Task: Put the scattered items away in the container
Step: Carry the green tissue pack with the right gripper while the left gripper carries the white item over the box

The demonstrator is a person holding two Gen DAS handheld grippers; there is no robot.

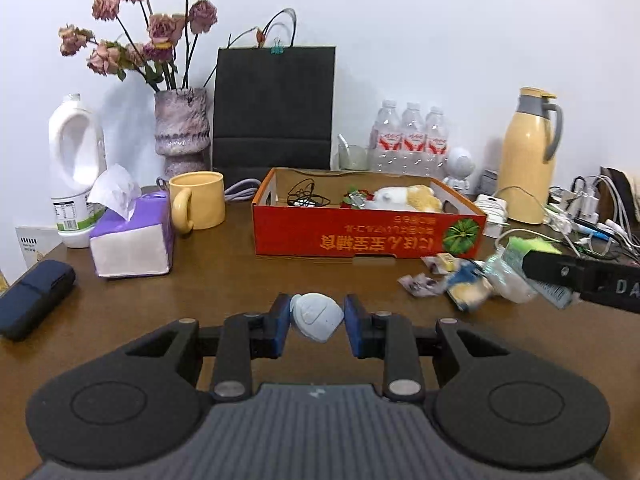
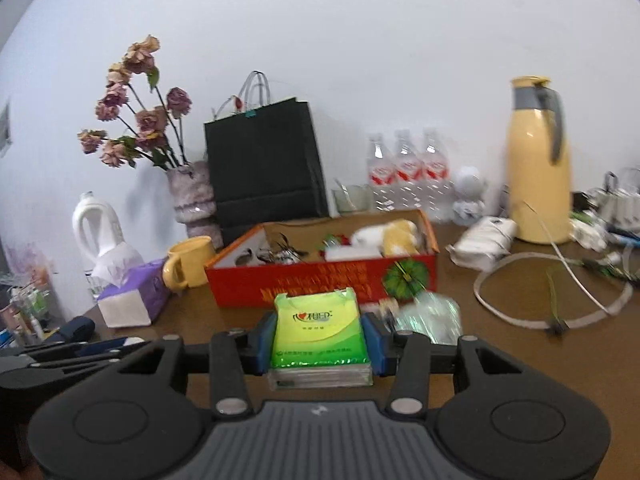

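Note:
My left gripper (image 1: 317, 320) is shut on a pale blue-grey rounded object (image 1: 316, 317) above the brown table, short of the red cardboard box (image 1: 368, 236). My right gripper (image 2: 319, 336) is shut on a green tissue pack (image 2: 318, 330) held in front of the same red box (image 2: 320, 280). Inside the box lie a tangled black cable (image 1: 306, 196), a red-green trinket (image 1: 354, 199) and a white-and-yellow plush (image 1: 404, 198). Loose wrappers and a blue-yellow packet (image 1: 464, 284) lie on the table right of the box front. The right gripper's black finger (image 1: 560, 272) enters the left wrist view from the right.
A purple tissue box (image 1: 132, 236), yellow mug (image 1: 198, 202), white jug (image 1: 76, 172), vase of dried roses (image 1: 182, 128) and black paper bag (image 1: 274, 108) stand left and behind. Water bottles (image 1: 408, 136), a yellow thermos (image 1: 528, 156) and tangled cables (image 2: 552, 292) fill the right. A dark case (image 1: 32, 300) lies front left.

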